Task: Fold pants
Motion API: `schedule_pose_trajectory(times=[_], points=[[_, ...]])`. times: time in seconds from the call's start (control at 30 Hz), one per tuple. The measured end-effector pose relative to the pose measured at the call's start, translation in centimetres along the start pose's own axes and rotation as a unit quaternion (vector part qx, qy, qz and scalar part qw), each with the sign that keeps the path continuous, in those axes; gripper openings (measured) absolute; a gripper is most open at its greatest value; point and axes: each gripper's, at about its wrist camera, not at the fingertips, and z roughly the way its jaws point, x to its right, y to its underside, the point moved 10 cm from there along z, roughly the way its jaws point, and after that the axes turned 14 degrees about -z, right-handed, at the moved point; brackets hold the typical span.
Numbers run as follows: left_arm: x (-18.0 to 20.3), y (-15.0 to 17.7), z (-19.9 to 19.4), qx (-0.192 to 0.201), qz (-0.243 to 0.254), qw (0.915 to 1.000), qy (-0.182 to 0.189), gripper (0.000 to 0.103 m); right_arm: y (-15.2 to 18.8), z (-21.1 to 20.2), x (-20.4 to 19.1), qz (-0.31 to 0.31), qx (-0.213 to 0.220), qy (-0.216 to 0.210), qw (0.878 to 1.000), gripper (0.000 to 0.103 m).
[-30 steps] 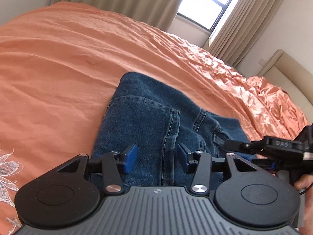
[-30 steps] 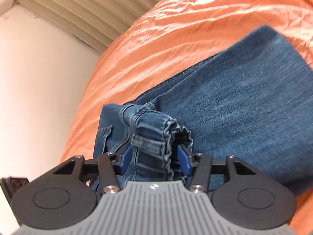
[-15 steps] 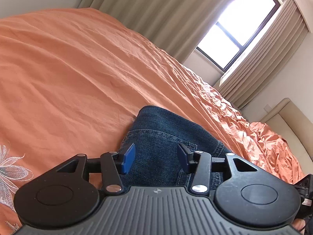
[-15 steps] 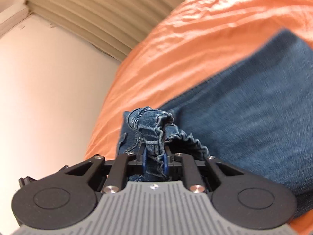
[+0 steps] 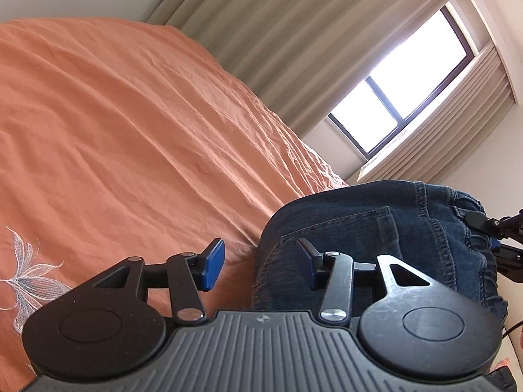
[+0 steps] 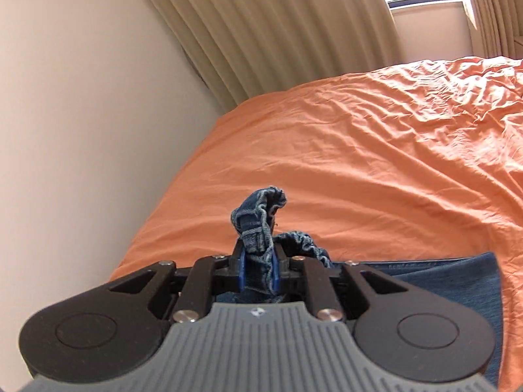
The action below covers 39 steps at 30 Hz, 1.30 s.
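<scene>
R gripper (image 6: 258, 269): my jaws are clamped narrow on the bunched waistband of the jeans (image 6: 261, 228), pinched there so the garment can be raised by its top edge, w/ the rest hanging below over the orange bedspread (image 6: 376, 163). L gripper (image 5: 261, 261): jaws stand about half open and empty, tilted down beside the hanging denim, apparently ready to take a second hold. Beyond: curtains (image 5: 294, 32), window (image 5: 402, 81).
</scene>
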Motion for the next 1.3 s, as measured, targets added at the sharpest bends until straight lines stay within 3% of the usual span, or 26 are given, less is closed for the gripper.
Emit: schedule_pose_trajectory(times=[0.2,0.4,0.53,0.83,0.93,1.0,1.13,1.3], points=[[1.2,1.7,0.9,-0.022,0.045,0.9988,0.003,0.054,2.8,-2.2,7.6,0.019,-0.007,0.069,0.997,0.011],[2.3,4.9,1.8,-0.056,0.107,0.9927,0.001,0.054,11.5,1.4,18.7,0.078,-0.06,0.147,0.984,0.01],[2.3,6.4,2.5,-0.068,0.137,0.9881,-0.011,0.054,14.5,3.6,22.7,0.113,-0.062,0.145,0.981,0.01],[1.2,7.5,4.0,-0.086,0.146,0.985,-0.031,0.054,16.9,7.8,25.6,0.065,-0.098,0.191,0.975,0.009],[1.3,7.6,4.2,-0.086,0.151,0.9843,-0.031,0.054,17.3,7.8,25.9,0.065,-0.097,0.192,0.974,0.018],[1.3,7.8,4.3,-0.09,0.153,0.9837,-0.031,0.054,17.2,6.6,25.9,0.074,-0.086,0.193,0.975,0.04],[1.3,8.1,4.0,-0.096,0.15,0.9836,-0.028,0.054,17.5,1.5,25.3,0.11,-0.03,0.188,0.975,0.043],[2.0,9.1,2.7,-0.104,0.15,0.9832,-0.013,0.057,21.4,-4.2,24.8,0.225,0.029,0.201,0.953,0.045]])
